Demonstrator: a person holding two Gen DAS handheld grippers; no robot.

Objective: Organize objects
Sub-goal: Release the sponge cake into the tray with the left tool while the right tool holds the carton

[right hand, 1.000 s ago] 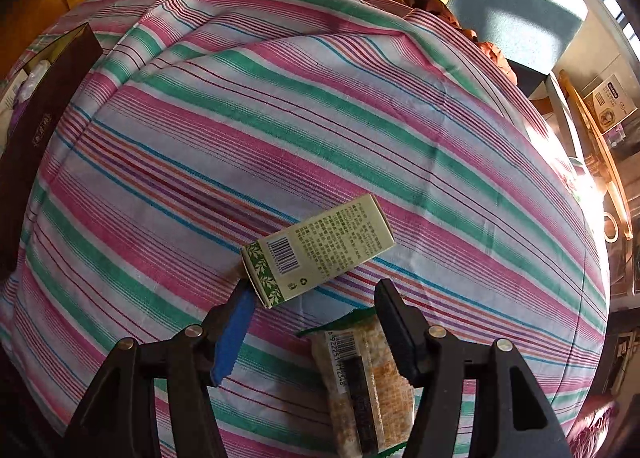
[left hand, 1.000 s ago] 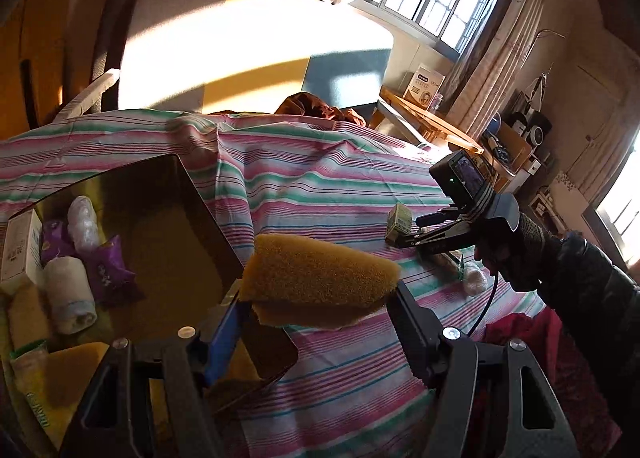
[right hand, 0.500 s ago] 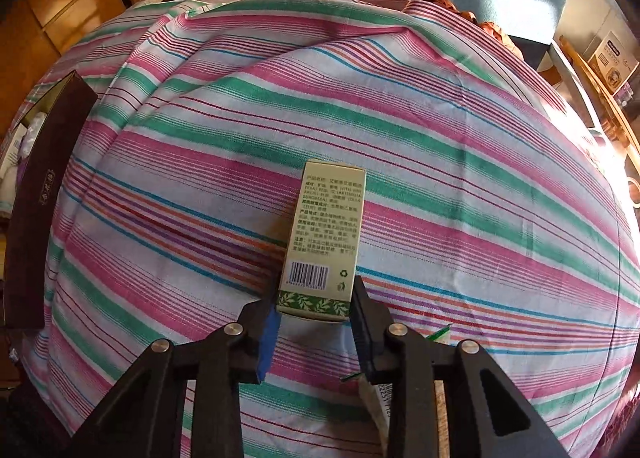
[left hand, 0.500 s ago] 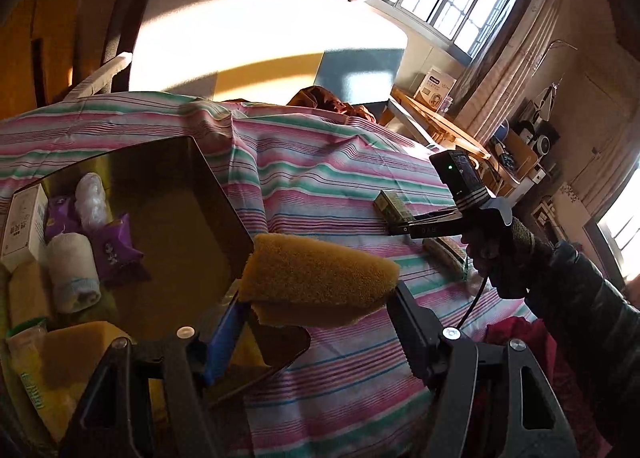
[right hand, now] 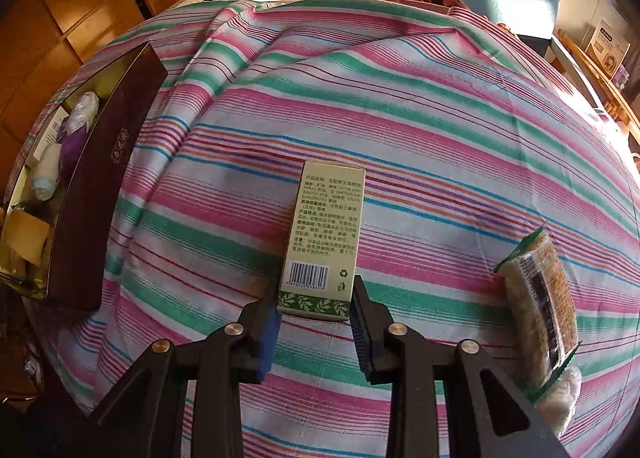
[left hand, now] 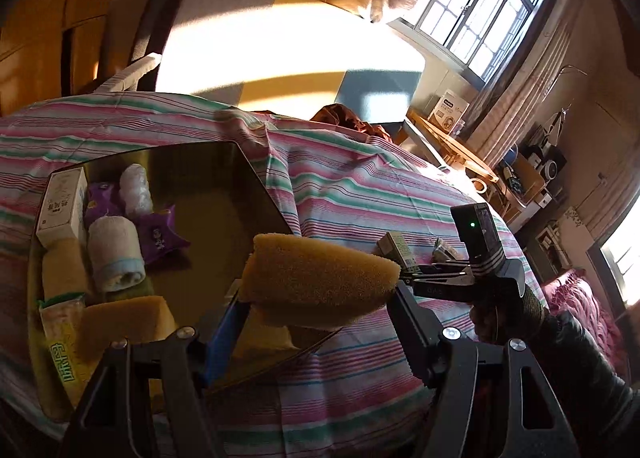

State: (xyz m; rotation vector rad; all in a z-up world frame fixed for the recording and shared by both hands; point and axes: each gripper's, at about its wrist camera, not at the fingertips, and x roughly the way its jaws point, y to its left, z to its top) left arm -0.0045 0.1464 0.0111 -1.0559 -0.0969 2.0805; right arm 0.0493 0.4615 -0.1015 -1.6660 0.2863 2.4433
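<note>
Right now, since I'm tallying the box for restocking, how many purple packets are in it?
2. One purple packet lies beside the cloth roll; the other sits farther back by the white carton. More may be hidden.

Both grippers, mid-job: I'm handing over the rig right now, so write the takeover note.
Left gripper: shut on the yellow sponge, held over the near edge of the brown box.
Right gripper: shut on the green carton, gripped at its barcode end above the striped cloth.
Done: rolled towel, purple packets, white carton and other sponges are in the box.
Left: drop in the sponge and green carton, then fetch the snack packet lying on the cloth.
</note>
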